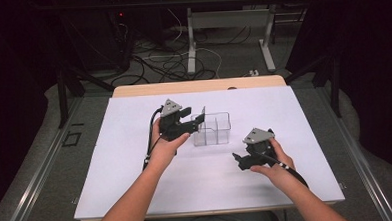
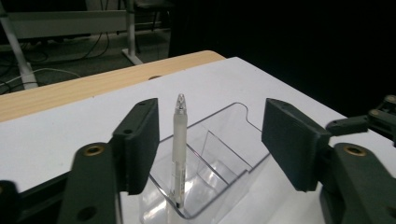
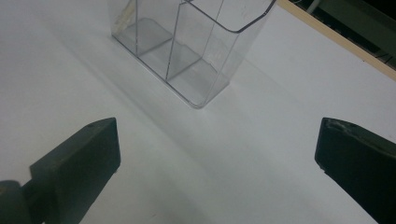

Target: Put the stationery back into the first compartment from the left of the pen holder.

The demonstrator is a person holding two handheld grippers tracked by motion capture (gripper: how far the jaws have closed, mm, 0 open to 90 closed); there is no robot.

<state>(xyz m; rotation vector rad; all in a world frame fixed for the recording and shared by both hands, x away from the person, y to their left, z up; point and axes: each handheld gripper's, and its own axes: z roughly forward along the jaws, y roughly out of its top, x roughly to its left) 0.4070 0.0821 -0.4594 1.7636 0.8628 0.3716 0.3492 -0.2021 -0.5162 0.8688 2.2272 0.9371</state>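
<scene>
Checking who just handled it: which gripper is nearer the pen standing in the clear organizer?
Left. The left gripper is right at the pen, jaws open around it; the right gripper sits apart, nearer the person.

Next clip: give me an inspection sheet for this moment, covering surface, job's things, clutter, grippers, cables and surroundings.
Surface: white sheet over a wooden table; bare around the work.
Job's things: clear divided organizer near the middle; translucent pen stands upright in its end compartment, on the left gripper's side.
Clutter: nothing seen.
Grippers: left gripper beside the organizer, jaws open on either side of the pen, pads not touching it. Right gripper above bare sheet, jaws wide open, nothing between them.
Cables: one black cable trails from the left gripper, another from the right; loose cables on the floor beyond the table.
Surroundings: dark room; legs of another desk behind.
</scene>
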